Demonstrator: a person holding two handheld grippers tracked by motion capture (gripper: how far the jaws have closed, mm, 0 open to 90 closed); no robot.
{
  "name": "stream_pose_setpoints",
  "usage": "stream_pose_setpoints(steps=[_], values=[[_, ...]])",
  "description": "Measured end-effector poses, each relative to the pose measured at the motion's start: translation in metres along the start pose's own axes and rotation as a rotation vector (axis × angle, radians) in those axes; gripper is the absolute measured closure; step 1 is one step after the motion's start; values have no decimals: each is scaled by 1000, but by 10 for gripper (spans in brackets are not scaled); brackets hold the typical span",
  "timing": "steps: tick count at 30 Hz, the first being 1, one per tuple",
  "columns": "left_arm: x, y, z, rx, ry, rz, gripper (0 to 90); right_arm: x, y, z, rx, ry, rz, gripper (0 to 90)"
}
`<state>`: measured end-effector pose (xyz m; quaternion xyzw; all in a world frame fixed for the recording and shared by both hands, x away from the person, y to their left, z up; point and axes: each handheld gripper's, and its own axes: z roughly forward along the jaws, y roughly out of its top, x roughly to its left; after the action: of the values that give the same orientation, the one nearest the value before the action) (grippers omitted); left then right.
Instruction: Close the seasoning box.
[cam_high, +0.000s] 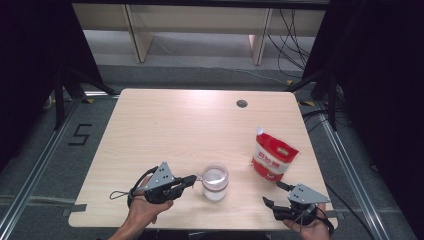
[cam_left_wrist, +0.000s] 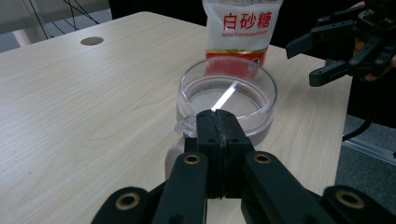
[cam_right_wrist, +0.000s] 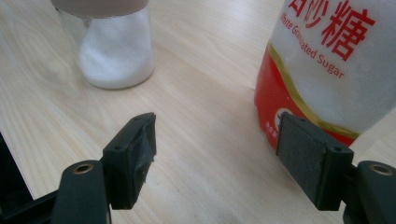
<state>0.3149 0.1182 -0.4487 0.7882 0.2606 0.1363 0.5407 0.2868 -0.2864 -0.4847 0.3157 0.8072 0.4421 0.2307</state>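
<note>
Left gripper (cam_high: 192, 179) has jaws pressed together on the handle tab of the clear plastic measuring cup (cam_high: 215, 181) with white sugar inside, near the front edge of the light wooden table (cam_high: 170, 125). In the left gripper view the closed jaws meet right at the cup rim (cam_left_wrist: 227, 84). Right gripper (cam_high: 272, 194) sits wide open, holding nothing, at the table's front right corner, jaws pointing toward the red and white stand-up sugar bag (cam_high: 272, 156) just beyond it. Bag stands upright, right of the cup, apart from it. Small round grommet hole (cam_high: 242, 103) near the far edge.
</note>
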Motion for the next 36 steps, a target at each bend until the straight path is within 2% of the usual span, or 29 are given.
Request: stream_pose_setpoints(steps=[3, 4, 5, 6, 7, 8, 9, 10, 12, 14, 15, 16, 17, 19, 20, 24, 25, 26, 28, 29, 31, 32, 33, 36], values=[[1, 0, 0, -8, -22, -8, 866, 1, 0, 0, 6, 4, 7, 296], [-1, 0, -1, -3, -20, -37, 828, 0, 0, 0, 6, 21, 8, 296], [-1, -1, -2, -5, -26, -46, 828, 0, 0, 0, 6, 21, 8, 296], [1, -1, -2, 1, -44, -28, 744, -1, 0, 0, -7, 2, -7, 295], [1, -1, -2, 1, -44, -28, 708, -1, 0, 0, -7, 2, -7, 295], [1, -2, -3, 1, -39, -47, 677, 2, 0, -1, -3, 9, 40, 295], [1, -2, -4, 4, -40, -50, 677, 2, 0, -1, -3, 9, 40, 295], [3, -3, -5, 2, -52, -33, 654, 1, 0, -1, -11, 6, 35, 295], [2, -4, -7, 13, -46, -71, 575, 0, 0, -1, -6, 16, 33, 293], [3, -5, -9, 7, -59, -77, 527, 0, 0, -1, -13, 25, 38, 292], [4, -5, -10, 10, -63, -70, 462, 1, 1, -2, -8, 15, 39, 282], [5, -5, -11, 20, -59, -46, 436, 1, 1, -1, -13, 12, 35, 272], [5, -5, -11, 20, -59, -46, 415, 1, 1, -1, -13, 12, 35, 272], [4, -6, -12, 34, -45, -54, 362, 1, 1, 0, -25, 24, 47, 252], [3, -8, -12, 36, -46, -72, 340, 1, 2, 0, -38, 39, 51, 240], [1, -13, -13, 61, -40, -81, 299, 3, 3, -2, -42, 34, 70, 234], [2, -14, -14, 66, -47, -56, 286, 2, 4, -1, -61, 32, 59, 230], [3, -16, -14, 67, -50, -46, 273, 3, 4, -1, -55, 43, 72, 228], [2, -19, -16, 85, -37, -58, 246, 3, 4, -2, -64, 21, 58, 224], [1, -21, -17, 89, -29, -89, 238, 3, 4, -3, -58, 29, 70, 224], [1, -22, -17, 90, -25, -83, 225, 2, 5, -3, -65, 28, 61, 223], [1, -23, -18, 94, -25, -84, 225, 2, 5, -2, -62, 48, 65, 222], [1, -25, -19, 93, -25, -87, 213, 3, 5, -4, -65, 43, 93, 217], [1, -29, -20, 102, -32, -93, 203, 3, 5, -4, -71, 51, 101, 208]])
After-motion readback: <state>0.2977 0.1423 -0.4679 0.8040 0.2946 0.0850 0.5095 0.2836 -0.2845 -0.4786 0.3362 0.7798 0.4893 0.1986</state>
